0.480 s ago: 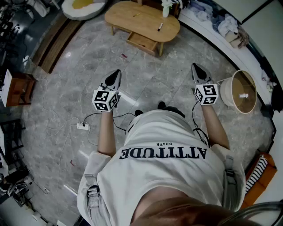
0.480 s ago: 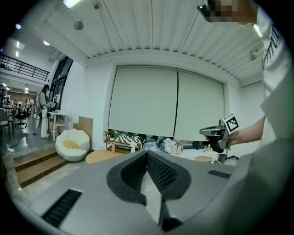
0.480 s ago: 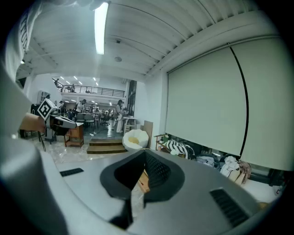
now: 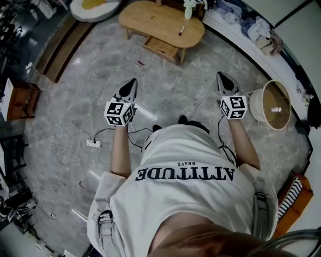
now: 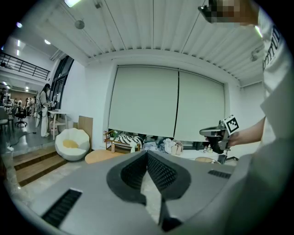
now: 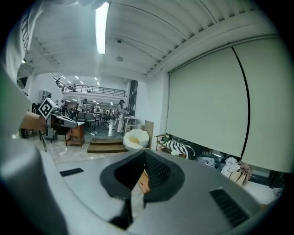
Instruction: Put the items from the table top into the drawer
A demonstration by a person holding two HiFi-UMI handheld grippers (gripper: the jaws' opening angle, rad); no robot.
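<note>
While the person stands on the grey stone floor [image 4: 90,85], both tools are held out level in front of the body, well apart from each other. The left gripper [image 4: 132,82] has its jaws pressed together at the tips, and its own view shows nothing between them [image 5: 147,152]. The right gripper [image 4: 220,76] is closed the same way, tip against tip, and it holds nothing either [image 6: 144,153].

Far ahead, well beyond both tools, stands the oval wooden coffee table [image 4: 150,22]. Its drawer [image 4: 161,48] is pulled out on the near side, under the top. A dark pen [image 4: 181,30] lies on the table top towards its right end, apart from the drawer. A white thing [image 4: 189,8] stands at the far edge; what it is cannot be made out.

To the right of the right gripper a round wicker basket [image 4: 273,104] sits on the floor. A white power strip [image 4: 93,143] lies to the near left, its cables trailing across the floor.
</note>
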